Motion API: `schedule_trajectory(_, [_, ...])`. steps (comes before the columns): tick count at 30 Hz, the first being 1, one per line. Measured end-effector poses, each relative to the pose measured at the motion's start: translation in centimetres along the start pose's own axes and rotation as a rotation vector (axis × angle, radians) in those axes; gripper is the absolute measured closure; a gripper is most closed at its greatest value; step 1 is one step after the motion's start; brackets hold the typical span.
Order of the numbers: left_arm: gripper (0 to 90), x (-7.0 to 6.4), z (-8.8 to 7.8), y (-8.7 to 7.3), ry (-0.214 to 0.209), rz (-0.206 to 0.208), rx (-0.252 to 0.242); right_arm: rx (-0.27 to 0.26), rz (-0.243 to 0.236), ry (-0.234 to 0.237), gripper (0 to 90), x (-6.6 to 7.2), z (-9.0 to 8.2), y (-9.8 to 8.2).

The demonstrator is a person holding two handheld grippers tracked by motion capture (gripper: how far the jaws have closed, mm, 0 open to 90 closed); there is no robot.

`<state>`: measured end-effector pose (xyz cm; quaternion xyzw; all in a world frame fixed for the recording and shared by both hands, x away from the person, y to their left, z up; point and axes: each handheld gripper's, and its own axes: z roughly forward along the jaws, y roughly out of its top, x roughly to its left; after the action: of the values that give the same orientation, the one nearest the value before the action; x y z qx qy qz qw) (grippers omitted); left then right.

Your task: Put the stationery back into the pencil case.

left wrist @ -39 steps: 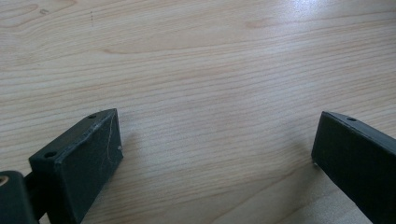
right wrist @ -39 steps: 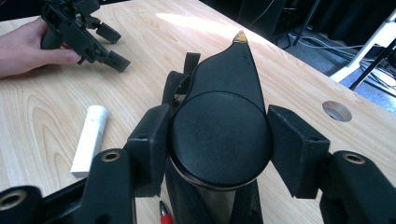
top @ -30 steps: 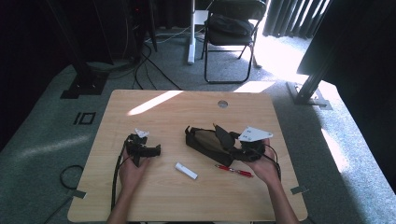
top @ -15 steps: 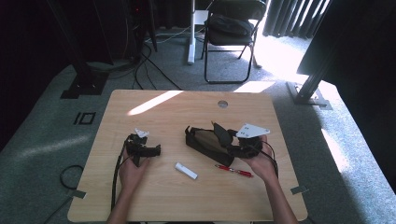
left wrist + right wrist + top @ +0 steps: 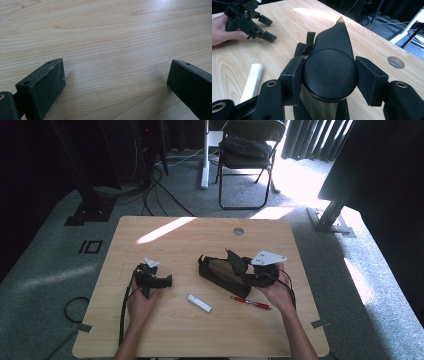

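Note:
A black pouch-like case lies right of the table's middle. My right gripper is shut on its raised, rounded end. In the right gripper view the two jaws press on either side of that round black end, and its pointed flap tip rises beyond them. My left gripper rests on the table at the left, held by a hand and pointing right. The left gripper view has its jaws wide apart over bare wood, holding nothing. That left gripper also appears far off in the right gripper view.
A white tube lies between the two grippers, and a red pen lies in front of the case. The wooden table has a round cable hole near its far edge. A folding chair and floor cables lie beyond.
My right gripper has shifted slightly up and away with the case's end in it. The left gripper and hand have stayed put.

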<state>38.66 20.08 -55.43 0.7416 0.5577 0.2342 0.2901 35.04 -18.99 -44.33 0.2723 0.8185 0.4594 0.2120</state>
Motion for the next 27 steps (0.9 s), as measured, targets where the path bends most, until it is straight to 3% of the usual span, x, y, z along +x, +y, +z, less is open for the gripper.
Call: schedule_trajectory(27, [2.0,0.0,0.0,0.0,0.0,0.0,0.0,0.024,0.009,0.011,41.8,-0.3,1.7,0.0])
